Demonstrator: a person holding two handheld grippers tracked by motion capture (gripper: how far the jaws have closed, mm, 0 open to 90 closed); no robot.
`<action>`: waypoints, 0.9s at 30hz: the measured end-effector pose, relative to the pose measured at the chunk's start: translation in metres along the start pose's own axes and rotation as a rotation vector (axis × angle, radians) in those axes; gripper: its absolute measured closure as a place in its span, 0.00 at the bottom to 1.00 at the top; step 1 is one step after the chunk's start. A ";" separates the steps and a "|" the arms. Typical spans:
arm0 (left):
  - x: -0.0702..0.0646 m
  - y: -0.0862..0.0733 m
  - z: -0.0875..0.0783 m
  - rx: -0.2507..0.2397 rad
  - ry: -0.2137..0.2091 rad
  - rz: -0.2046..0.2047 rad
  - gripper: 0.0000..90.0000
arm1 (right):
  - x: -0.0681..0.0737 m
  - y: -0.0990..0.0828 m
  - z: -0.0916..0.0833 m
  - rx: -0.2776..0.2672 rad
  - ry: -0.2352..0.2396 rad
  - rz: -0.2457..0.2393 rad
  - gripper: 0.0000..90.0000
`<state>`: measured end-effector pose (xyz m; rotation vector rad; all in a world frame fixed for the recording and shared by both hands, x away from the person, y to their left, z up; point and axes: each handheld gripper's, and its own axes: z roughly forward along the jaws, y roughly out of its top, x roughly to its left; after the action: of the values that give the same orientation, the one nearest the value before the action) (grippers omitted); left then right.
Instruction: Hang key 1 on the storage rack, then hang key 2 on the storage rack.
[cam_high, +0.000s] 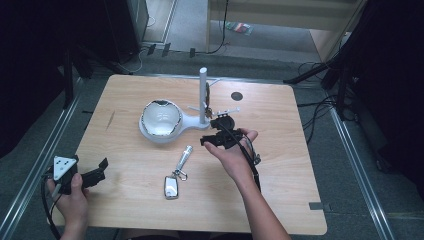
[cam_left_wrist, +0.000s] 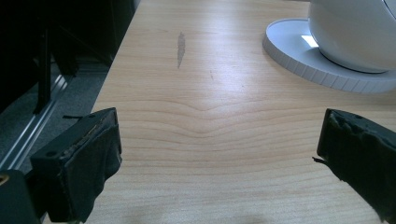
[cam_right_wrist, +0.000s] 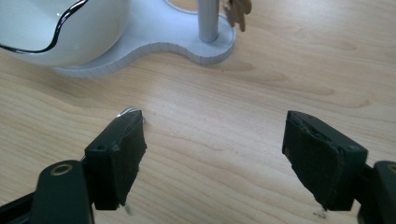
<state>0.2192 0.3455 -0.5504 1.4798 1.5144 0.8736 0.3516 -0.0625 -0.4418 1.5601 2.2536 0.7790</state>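
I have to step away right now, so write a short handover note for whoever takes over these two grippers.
Left gripper: open, nothing between the jaws, held low at the near left corner of the table.
Right gripper: open, nothing between the jaws, just in front of the white stand.
Things: a key hangs on the stand's post; the white bowl sits on the stand's base. A car key fob with a silver keychain lies on the table, nearer the person.
Done: one key hung, by the look of it.
Left: probably pick up the fob and hang it or put it in the bowl.
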 end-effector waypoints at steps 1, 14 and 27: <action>0.000 0.000 0.000 0.001 0.000 0.001 0.00 | 0.001 -0.001 0.001 0.003 -0.007 0.003 0.24; -0.001 0.000 0.000 -0.001 0.000 0.000 0.00 | 0.020 -0.012 0.016 0.073 -0.001 -0.020 0.33; -0.001 0.000 0.001 -0.007 -0.003 0.001 0.00 | 0.043 -0.016 0.037 0.165 0.025 0.014 0.41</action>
<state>0.2203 0.3445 -0.5505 1.4768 1.5071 0.8759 0.3426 -0.0169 -0.4786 1.6478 2.3804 0.6339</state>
